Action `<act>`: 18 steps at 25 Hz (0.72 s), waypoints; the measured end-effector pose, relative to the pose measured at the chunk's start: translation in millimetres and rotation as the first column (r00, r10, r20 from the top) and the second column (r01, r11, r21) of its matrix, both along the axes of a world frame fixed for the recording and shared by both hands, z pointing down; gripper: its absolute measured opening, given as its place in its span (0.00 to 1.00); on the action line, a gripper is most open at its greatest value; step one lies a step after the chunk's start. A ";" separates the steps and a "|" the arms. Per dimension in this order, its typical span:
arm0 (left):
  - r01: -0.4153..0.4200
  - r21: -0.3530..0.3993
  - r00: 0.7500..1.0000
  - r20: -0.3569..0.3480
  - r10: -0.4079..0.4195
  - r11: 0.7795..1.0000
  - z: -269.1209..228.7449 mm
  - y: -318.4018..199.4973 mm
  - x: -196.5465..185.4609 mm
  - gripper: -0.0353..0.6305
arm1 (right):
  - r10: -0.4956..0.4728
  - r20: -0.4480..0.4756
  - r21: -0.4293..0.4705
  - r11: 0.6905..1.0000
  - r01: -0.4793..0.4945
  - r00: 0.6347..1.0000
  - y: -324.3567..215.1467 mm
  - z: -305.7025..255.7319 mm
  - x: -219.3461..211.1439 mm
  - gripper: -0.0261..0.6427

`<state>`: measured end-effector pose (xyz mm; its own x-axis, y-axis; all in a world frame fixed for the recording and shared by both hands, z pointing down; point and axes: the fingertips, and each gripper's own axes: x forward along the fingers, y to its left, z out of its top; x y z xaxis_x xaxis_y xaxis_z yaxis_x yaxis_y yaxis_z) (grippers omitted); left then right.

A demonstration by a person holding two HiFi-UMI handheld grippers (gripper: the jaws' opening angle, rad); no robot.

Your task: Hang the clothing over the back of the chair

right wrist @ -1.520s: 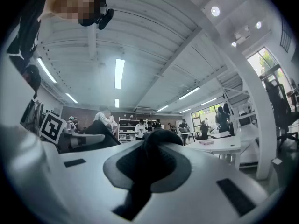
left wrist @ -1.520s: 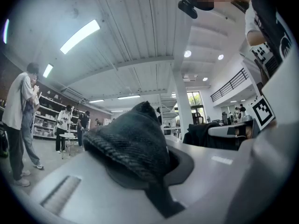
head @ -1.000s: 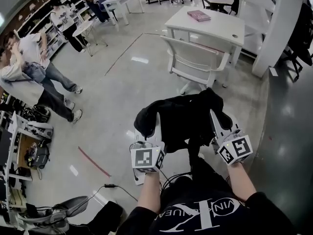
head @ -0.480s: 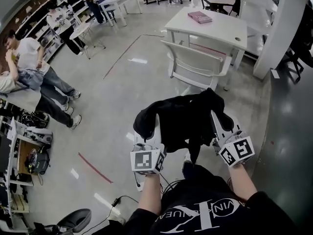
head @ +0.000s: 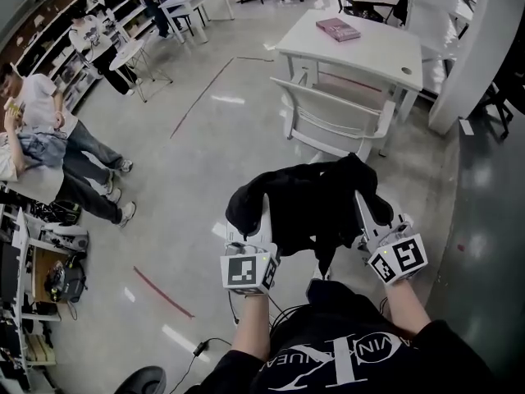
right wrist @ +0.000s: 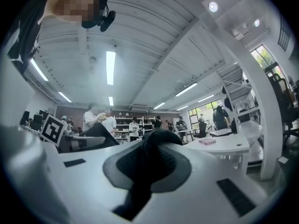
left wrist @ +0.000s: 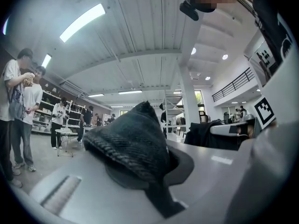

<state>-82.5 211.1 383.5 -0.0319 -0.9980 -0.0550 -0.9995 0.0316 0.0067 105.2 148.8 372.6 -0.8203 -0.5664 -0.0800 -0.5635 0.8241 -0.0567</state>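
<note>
A black garment (head: 310, 202) hangs bunched between my two grippers, held out level in front of me. My left gripper (head: 264, 210) is shut on its left part, and dark ribbed cloth (left wrist: 133, 141) bulges out of the left gripper (left wrist: 145, 169) in its own view. My right gripper (head: 362, 205) is shut on the right part; a fold of cloth (right wrist: 152, 148) sticks up from the right gripper (right wrist: 148, 169). The white chair (head: 335, 120) stands just beyond the garment, its back toward me, not touching it.
A white desk (head: 385, 56) with a pink book (head: 338, 29) stands behind the chair. A white pillar (head: 476, 48) rises at right. Several people (head: 49, 130) stand at left by shelves. Red tape (head: 164, 292) and a cable (head: 205, 347) lie on the grey floor.
Both grippers have carried the garment forward toward the chair, which now lies nearer below in the head view. The grips have not changed.
</note>
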 end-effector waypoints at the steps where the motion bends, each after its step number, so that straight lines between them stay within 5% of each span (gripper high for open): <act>1: -0.002 -0.002 1.000 0.000 0.002 1.000 0.3 -6.8 -3.8 0.10 | 0.000 -0.003 0.000 1.000 0.000 1.000 -5.8 0.6 -3.9 0.09; 18: -0.033 0.021 0.999 0.004 0.032 0.999 -2.7 -110.9 -31.6 0.10 | 0.014 -0.045 0.056 0.998 -0.011 0.999 -93.7 -5.3 -33.3 0.09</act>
